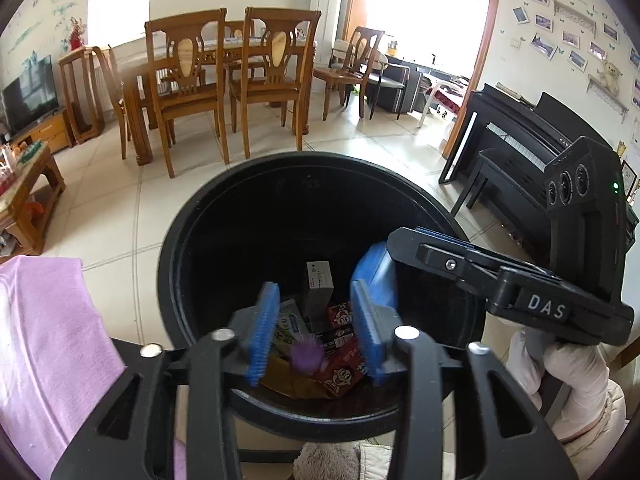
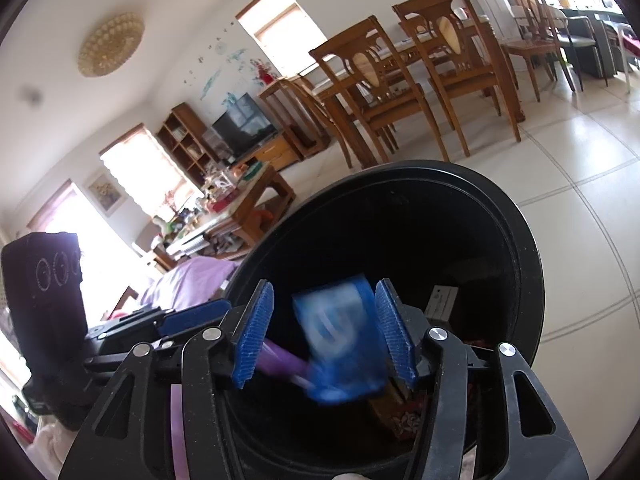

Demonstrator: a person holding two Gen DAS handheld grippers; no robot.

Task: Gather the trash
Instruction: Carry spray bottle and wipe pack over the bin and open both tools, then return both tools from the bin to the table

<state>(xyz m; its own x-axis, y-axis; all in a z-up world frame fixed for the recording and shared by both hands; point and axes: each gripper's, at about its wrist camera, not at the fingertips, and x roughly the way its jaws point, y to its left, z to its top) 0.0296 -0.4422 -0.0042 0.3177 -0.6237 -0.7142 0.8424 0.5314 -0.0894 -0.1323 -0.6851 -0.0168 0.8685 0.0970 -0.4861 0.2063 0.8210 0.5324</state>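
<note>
A: Where are your jaws?

B: Both grippers are over the black trash bin [image 1: 208,216]. My left gripper [image 1: 316,332] stands apart, pads touching nothing; a blurred purple piece [image 1: 306,354] is in mid-air between them.

A: And the right?

B: My right gripper [image 2: 324,328] is parted too. A blurred blue packet [image 2: 340,336] is loose between its pads, above the bin. Red snack wrappers [image 1: 342,376] lie inside at 6 o'clock, a grey box [image 1: 319,284] behind them.

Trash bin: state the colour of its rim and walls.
Black throughout, rim and walls of the trash bin. The left wrist view shows it best.
</note>
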